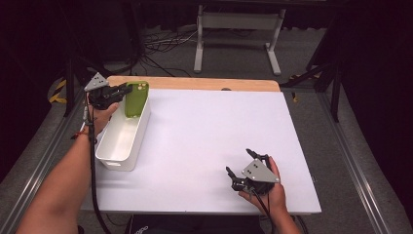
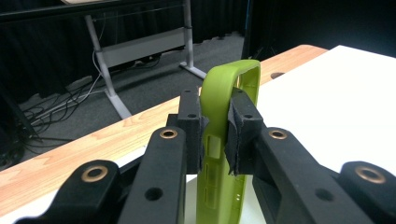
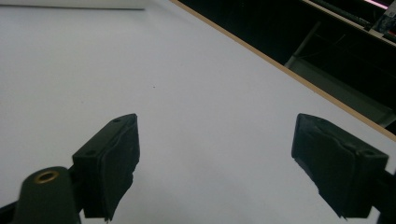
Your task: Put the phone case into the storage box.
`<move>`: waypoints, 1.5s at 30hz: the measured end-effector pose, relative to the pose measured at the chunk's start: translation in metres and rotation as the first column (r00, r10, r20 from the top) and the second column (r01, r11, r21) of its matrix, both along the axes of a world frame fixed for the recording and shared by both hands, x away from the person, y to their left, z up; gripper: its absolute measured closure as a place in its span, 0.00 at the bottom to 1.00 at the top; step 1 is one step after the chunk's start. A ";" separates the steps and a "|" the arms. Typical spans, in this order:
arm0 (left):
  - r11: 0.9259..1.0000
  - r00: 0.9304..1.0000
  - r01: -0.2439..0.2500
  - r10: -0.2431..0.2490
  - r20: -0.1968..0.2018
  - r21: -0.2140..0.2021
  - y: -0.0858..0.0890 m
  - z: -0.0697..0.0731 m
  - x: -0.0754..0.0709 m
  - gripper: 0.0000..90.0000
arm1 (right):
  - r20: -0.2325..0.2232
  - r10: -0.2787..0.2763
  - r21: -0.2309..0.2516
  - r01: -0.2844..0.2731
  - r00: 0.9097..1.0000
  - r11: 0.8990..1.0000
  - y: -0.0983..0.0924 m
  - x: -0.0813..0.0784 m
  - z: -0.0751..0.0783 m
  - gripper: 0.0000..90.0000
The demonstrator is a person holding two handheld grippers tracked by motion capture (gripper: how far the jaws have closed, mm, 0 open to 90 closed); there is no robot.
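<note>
A green phone case point(image 1: 136, 98) stands upright over the far end of a white bin point(image 1: 111, 157) at the table's left. My left gripper point(image 1: 124, 90) is shut on the case's edge. The left gripper view looks along the jaws, whose pads press on both sides of the green phone case point(image 2: 223, 107); my left gripper point(image 2: 215, 122) holds it just above the bin. My right gripper point(image 1: 239, 163) rests low over the white tabletop near the front right, jaws open. In the right gripper view my right gripper point(image 3: 217, 158) has nothing between its fingers.
The white tabletop point(image 1: 209, 136) has a wooden strip point(image 1: 195, 83) along its far edge. A desk frame point(image 1: 237, 29) and cables lie on the floor beyond the table.
</note>
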State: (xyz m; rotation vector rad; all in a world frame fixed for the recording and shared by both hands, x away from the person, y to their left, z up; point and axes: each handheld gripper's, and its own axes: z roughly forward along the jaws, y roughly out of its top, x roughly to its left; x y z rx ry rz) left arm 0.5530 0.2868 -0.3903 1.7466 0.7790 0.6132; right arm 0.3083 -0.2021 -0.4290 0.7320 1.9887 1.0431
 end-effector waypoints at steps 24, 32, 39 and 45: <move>0.978 0.990 -0.123 0.132 -0.045 0.171 -0.004 -0.014 0.013 0.63 | -0.020 0.028 -0.013 -0.029 0.999 1.000 0.001 0.001 -0.001 0.18; 0.973 0.990 -0.108 0.125 -0.068 0.205 -0.002 -0.007 0.012 0.50 | -0.024 0.035 -0.026 -0.036 0.999 0.999 0.002 0.001 -0.002 0.18; 0.976 0.988 -0.115 0.133 -0.085 0.184 0.002 -0.006 0.010 0.39 | -0.027 0.030 -0.021 -0.030 0.999 0.999 0.001 0.001 -0.001 0.18; 0.976 0.985 -0.141 0.155 -0.074 0.164 0.004 -0.003 0.007 0.30 | -0.026 0.034 -0.023 -0.034 0.999 0.999 0.002 0.001 -0.001 0.18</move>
